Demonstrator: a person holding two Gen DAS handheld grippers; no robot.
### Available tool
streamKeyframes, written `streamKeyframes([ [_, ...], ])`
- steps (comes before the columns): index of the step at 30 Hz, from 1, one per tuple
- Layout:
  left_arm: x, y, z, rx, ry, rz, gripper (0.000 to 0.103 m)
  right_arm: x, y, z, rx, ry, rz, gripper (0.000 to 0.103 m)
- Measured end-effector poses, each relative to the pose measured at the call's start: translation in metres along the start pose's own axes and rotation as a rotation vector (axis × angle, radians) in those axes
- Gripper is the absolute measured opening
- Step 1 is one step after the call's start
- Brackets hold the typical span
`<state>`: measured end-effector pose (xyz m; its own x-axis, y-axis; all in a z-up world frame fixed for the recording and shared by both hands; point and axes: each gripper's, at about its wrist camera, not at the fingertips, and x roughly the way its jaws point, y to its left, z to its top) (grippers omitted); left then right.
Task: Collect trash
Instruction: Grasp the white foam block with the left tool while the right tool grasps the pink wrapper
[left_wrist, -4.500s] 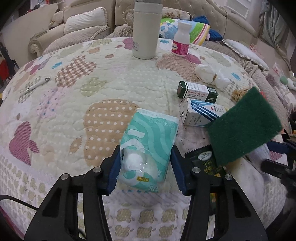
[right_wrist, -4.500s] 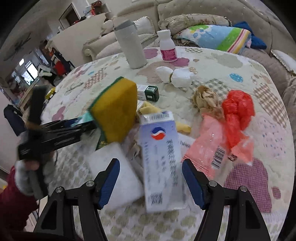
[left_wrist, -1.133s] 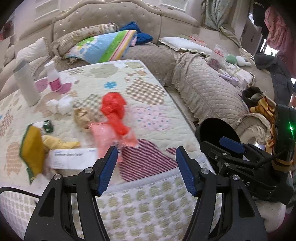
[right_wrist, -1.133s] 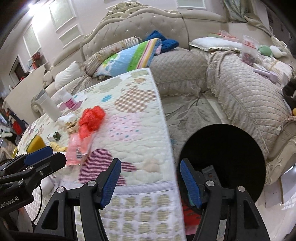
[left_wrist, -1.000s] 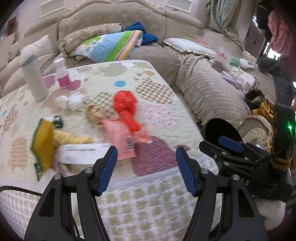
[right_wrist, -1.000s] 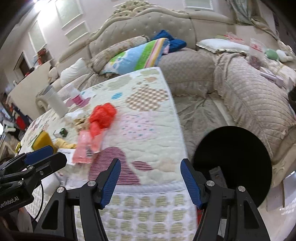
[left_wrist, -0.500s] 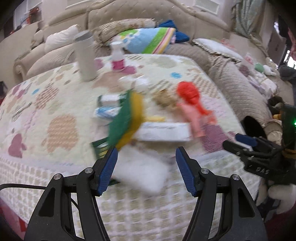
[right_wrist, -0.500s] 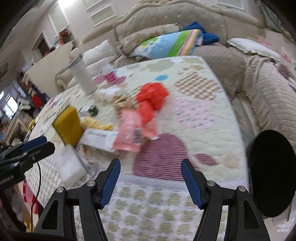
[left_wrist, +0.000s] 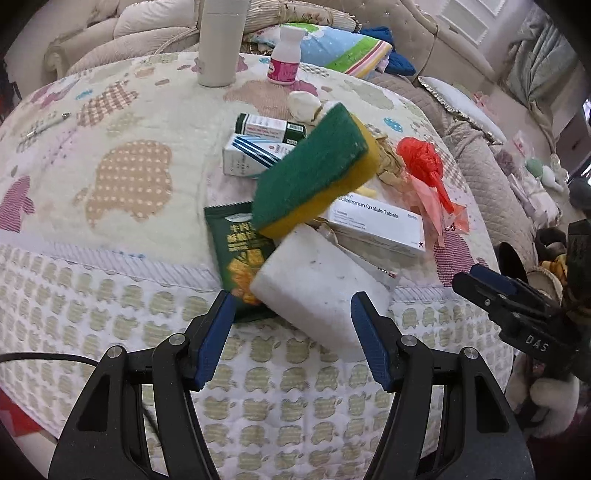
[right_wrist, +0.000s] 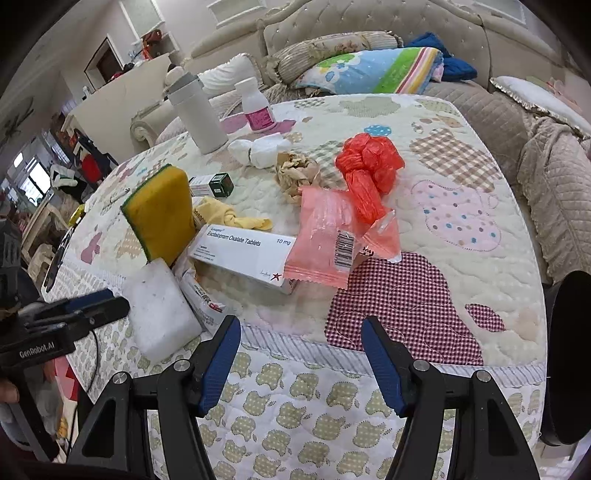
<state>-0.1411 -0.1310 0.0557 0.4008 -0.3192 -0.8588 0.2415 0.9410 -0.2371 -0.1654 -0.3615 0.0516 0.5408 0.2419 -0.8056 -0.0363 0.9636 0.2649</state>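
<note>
in your left wrist view, your left tongs (left_wrist: 291, 325) are spread wide with nothing between them. they hang just off the edge of the desk (left_wrist: 122, 177), and the white sponge block (left_wrist: 321, 284) sits right in front of them on that edge. a green and yellow sponge (left_wrist: 314, 177) leans tilted just behind the white block and rests partly on it. a dark green snack wrapper (left_wrist: 240, 258) lies flat to the left of the white block and slips under it. a long white pill box (left_wrist: 376, 229) lies to the right of the green and yellow sponge. a red plastic bag (left_wrist: 424, 162) sits farther right, past the pill box. your right tongs (left_wrist: 495, 288) show at the right side of this view, off the desk.

in your right wrist view, your right tongs (right_wrist: 299, 350) are also spread wide and hold nothing. they hang off the desk (right_wrist: 406, 295) edge. the pill box (right_wrist: 240, 251) lies ahead of them, and a pink wrapper (right_wrist: 325, 240) lies over its right end. the red plastic bag (right_wrist: 369, 166) sits behind the pink wrapper, touching it. the white sponge block (right_wrist: 159, 306) is left of the pill box.
</note>
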Motion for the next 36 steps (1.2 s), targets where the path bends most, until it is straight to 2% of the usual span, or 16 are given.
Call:
streamKeyframes([
  [6, 0.016, -0.007, 0.005, -0.044, 0.001, -0.015, 0.064, 0.001, -0.006, 0.007, 0.02, -0.012, 0.0, 0.065],
  [14, 0.022, -0.007, 0.011, -0.065, -0.017, -0.013, 0.064, 0.024, -0.016, 0.033, 0.089, -0.017, 0.053, 0.065],
  [19, 0.019, 0.001, 0.007, -0.058, -0.024, -0.036, 0.064, 0.048, -0.024, 0.051, 0.107, -0.005, -0.001, 0.065],
  [23, 0.019, -0.001, 0.005, -0.04, -0.051, -0.021, 0.067, 0.06, -0.026, 0.059, 0.112, -0.009, -0.003, 0.065],
  [24, 0.02, -0.002, 0.006, -0.031, -0.052, -0.02, 0.067, 0.061, -0.027, 0.059, 0.112, -0.011, -0.008, 0.062],
  [25, 0.019, -0.003, 0.005, -0.03, -0.052, -0.026, 0.066, 0.061, -0.026, 0.06, 0.111, -0.013, -0.006, 0.047],
  [26, 0.019, -0.002, 0.005, -0.034, -0.052, -0.038, 0.065, 0.061, -0.026, 0.06, 0.11, -0.013, 0.015, 0.044],
  [27, 0.019, 0.0, 0.006, -0.04, -0.052, -0.052, 0.055, 0.058, -0.026, 0.059, 0.108, -0.012, 0.022, 0.043],
  [28, 0.019, 0.001, 0.006, -0.046, -0.053, -0.06, 0.049, 0.055, -0.025, 0.057, 0.091, -0.017, 0.009, 0.039],
  [31, 0.014, 0.008, 0.009, -0.062, -0.048, -0.094, 0.039, 0.04, -0.024, 0.049, 0.077, -0.025, 0.02, 0.037],
  [36, -0.007, 0.012, 0.01, -0.036, -0.054, -0.111, 0.034, 0.013, -0.016, 0.031, 0.04, -0.021, 0.081, 0.037],
])
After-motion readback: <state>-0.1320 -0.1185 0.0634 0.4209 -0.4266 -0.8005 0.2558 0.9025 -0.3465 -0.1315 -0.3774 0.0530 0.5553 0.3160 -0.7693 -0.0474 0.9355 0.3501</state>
